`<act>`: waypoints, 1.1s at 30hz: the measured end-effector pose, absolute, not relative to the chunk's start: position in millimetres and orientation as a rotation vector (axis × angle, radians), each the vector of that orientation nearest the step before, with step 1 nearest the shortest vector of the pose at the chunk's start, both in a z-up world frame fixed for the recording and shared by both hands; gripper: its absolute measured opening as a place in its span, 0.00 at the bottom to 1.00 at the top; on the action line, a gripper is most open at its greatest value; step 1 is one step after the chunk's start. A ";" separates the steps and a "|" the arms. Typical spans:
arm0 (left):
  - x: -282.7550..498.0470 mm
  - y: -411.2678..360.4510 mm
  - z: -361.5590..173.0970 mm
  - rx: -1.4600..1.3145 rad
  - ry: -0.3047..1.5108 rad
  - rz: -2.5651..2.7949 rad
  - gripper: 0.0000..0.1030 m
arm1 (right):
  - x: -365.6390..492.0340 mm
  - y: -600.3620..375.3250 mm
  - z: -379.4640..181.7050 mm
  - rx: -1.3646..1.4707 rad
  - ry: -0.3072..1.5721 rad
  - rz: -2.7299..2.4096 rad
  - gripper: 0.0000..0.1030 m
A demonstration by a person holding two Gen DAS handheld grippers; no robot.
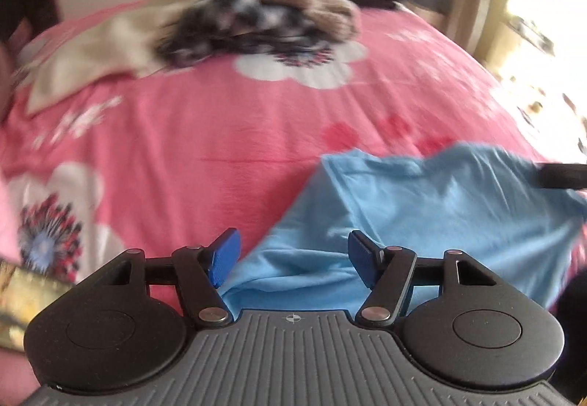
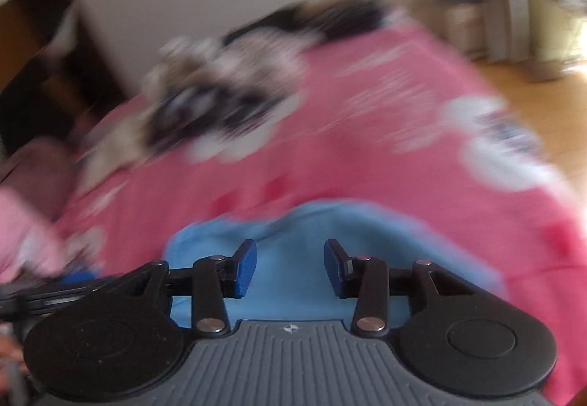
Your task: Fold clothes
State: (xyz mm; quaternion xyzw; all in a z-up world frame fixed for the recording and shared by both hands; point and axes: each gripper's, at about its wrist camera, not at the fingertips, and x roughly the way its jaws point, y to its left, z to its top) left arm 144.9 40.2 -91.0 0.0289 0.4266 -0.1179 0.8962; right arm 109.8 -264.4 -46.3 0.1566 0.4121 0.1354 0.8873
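Lying on the bed, blue garment: light blue cloth, crumpled and partly folded over itself, on the near part of the pink bedspread.
Long axis: in the left wrist view it runs from lower left, under the gripper, up to the right; a straight folded edge slants along its left side. Which end is neck or hem I cannot tell.
Far edge: wavy and raised, blurred in both views.
Left gripper: blue pads spread wide; the cloth shows in the gap below them, neither pad pressing on it.
Right gripper: pads apart, a narrower gap than the left; blue cloth beneath and between them, not pinched.
Right view quality: strong motion blur, fine detail lost.
Dark object: at the right edge of the left view, over the garment's far corner; too blurred to tell contact.
Clothes pile: far side of the bed, well apart from the blue garment; tan ribbed knit on top, black-and-white patterned cloth below, a cream piece to its left.
Bedspread print: large white flowers, red hearts, white lettering too blurred to read.
Brands, labels: none legible.
Floor: wood, right of the bed.
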 end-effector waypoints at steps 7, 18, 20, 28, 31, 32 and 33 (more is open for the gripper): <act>147.8 32.7 -100.1 0.066 0.903 -0.377 0.59 | 165.7 -193.6 -105.1 0.373 1.027 0.497 0.38; 171.2 33.8 -124.5 0.040 1.001 -0.311 0.25 | 202.2 -158.4 -140.7 0.415 1.128 0.606 0.29; 176.1 39.9 -126.8 0.003 1.008 -0.276 0.17 | 205.0 -156.6 -144.3 0.409 1.130 0.595 0.02; 190.9 94.5 -118.5 -0.239 1.001 -0.023 0.05 | 176.6 -173.4 -115.9 0.424 1.058 0.577 0.00; 187.9 102.0 -110.4 -0.261 0.992 0.033 0.05 | 145.7 -186.5 -99.4 0.426 1.055 0.595 0.00; 184.0 102.2 -104.9 -0.278 0.974 -0.001 0.05 | 133.3 -192.2 -95.0 0.422 1.056 0.595 0.00; 179.3 98.7 -100.1 -0.277 0.963 -0.051 0.06 | 121.2 -199.0 -91.6 0.421 1.055 0.591 0.00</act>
